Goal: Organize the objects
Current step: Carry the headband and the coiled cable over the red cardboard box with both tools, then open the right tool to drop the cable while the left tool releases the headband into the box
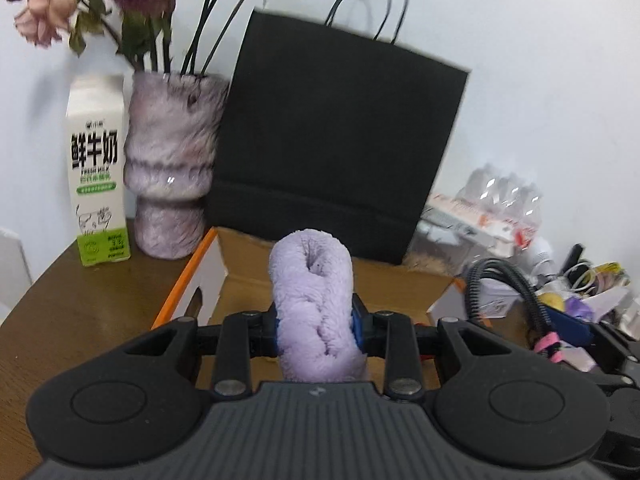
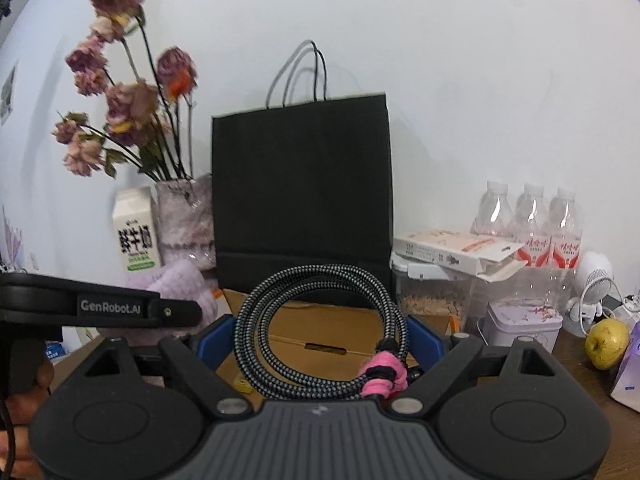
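Now both tongs are loaded. The left tongs (image 1: 316, 328) are squeezed narrow around a rolled lilac fleece cloth (image 1: 314, 304), blue pads biting into its waist so the soft roll stands upright and can't unwind. It hangs just above the open cardboard box (image 1: 248, 288), which looks like the bin for everything loose.

Over to the right tongs (image 2: 320, 340): set fairly wide, because they're pinching across a coiled braided cable (image 2: 320, 320), and the pink tie (image 2: 380, 374) bundling the loops sits near the right pad. Gripping the coil by its sides keeps the loops together. That coil is also held up in front of the same box, whose flap (image 2: 320, 336) shows through the ring.

Further out, a black paper bag (image 2: 302, 200) stands against the far wall right behind the box. To the far left sit a fuzzy purple vase (image 1: 172, 168) and a milk carton (image 1: 98, 172) beside it. Off right, clear bottles (image 2: 532, 220) and a yellow-green fruit (image 2: 606, 342) crowd the brown surface (image 1: 80, 312). My read: both items drop in next.
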Available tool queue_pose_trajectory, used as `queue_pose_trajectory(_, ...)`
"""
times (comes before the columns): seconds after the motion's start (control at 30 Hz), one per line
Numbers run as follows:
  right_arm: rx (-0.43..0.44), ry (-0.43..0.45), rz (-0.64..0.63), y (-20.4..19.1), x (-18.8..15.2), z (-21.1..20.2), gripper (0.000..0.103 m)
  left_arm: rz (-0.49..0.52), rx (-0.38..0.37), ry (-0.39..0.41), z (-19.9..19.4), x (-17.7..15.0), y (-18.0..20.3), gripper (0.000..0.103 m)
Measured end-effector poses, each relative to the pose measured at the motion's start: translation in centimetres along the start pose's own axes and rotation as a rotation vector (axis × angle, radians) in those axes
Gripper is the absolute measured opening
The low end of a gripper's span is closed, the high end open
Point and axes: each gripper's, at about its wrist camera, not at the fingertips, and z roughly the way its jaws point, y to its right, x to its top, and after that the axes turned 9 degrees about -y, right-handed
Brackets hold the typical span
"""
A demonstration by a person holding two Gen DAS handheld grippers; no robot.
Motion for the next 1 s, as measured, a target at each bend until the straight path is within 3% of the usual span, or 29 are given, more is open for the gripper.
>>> queue_pose_trajectory(0.23, -0.032, -0.062, 0.019, 0.9, -1.0, 2.9, 0.089, -0.004, 0.054, -0.001, 2.2, -0.5, -0.2, 0.031)
queue_pose_trajectory(0.6, -0.047, -0.12, 0.034, 1.6, -1.9, 4.5, 0.09, 0.064, 0.131, 0.076, 2.8, -1.5, 1.0, 0.035)
queue_pose_trajectory(0.63, -0.042, -0.137, 0.036, 1.7, -1.9, 4.8, 0.091, 0.065, 0.143, 0.08, 2.8, -1.6, 1.1, 0.046)
queue_pose_trajectory(0.67, -0.042, -0.155, 0.037, 1.7, -2.0, 5.0, 0.095, 0.064, 0.151, 0.088, 2.8, -1.6, 1.1, 0.065)
queue_pose_trajectory(0.7, -0.045, -0.169, 0.035, 1.7, -2.1, 5.3, 0.098, 0.058, 0.151, 0.102, 2.7, -1.7, 1.0, 0.078)
queue_pose_trajectory(0.73, -0.054, -0.178, 0.034, 1.7, -2.1, 5.5, 0.103, 0.053, 0.15, 0.118, 2.5, -1.7, 1.0, 0.098)
queue_pose_trajectory(0.77, -0.062, -0.178, 0.032, 1.6, -2.2, 5.5, 0.103, 0.046, 0.158, 0.135, 2.3, -1.8, 0.9, 0.103)
queue_pose_trajectory(1.0, -0.061, -0.155, 0.039, 1.4, -1.9, 4.6, 0.103, 0.019, 0.157, 0.162, 1.3, -1.5, 0.8, 0.103)
